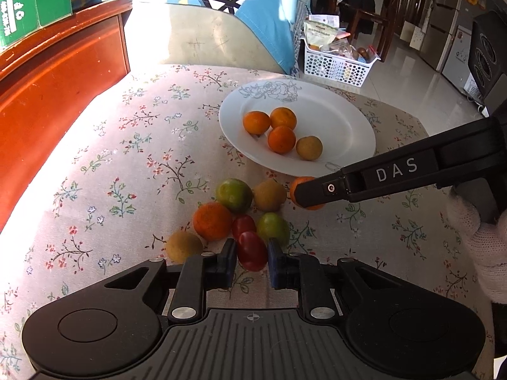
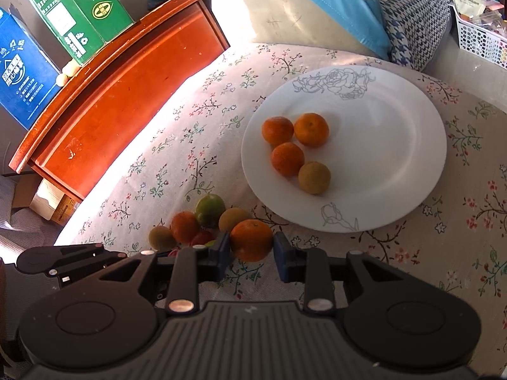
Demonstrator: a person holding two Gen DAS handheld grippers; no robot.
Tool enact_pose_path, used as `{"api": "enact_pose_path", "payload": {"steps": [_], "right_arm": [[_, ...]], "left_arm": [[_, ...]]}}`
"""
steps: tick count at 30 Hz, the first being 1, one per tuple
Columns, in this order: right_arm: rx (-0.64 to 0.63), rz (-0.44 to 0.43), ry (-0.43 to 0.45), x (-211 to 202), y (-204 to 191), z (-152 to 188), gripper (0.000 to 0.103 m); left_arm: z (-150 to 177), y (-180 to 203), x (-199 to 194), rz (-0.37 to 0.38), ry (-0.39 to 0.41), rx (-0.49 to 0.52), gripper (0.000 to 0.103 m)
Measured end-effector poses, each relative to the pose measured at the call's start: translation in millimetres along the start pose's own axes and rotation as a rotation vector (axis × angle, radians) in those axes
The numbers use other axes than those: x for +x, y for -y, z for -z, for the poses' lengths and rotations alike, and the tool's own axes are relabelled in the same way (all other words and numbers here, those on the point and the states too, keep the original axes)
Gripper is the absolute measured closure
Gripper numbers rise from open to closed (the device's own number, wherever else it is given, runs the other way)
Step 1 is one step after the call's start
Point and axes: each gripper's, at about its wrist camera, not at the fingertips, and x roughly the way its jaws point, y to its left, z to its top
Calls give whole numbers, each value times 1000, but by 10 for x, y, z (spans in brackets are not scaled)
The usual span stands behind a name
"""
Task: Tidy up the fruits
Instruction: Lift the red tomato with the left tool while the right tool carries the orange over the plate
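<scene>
**Fruit sorting: both grippers at the loose pile**

Left gripper sat low centre of its view, jaws spread either side of a red cherry tomato; contact could not be confirmed. Right gripper likewise bracketed an orange, grip unconfirmed. Beyond lay the loose pile, including a green fruit. Farther up right, the white plate held three oranges and one brown fruit on the floral cloth.

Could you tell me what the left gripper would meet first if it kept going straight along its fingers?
The left gripper would first meet the red cherry tomato already sitting between its open fingers, then probably the second red tomato just behind it, though depth is hard to judge.
</scene>
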Motion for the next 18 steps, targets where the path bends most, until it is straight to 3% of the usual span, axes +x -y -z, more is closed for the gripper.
{"api": "enact_pose_path", "payload": {"steps": [18], "right_arm": [[59, 12, 142, -385, 218, -371, 73]], "left_arm": [[-614, -49, -60, 3, 144, -79, 85]]}}
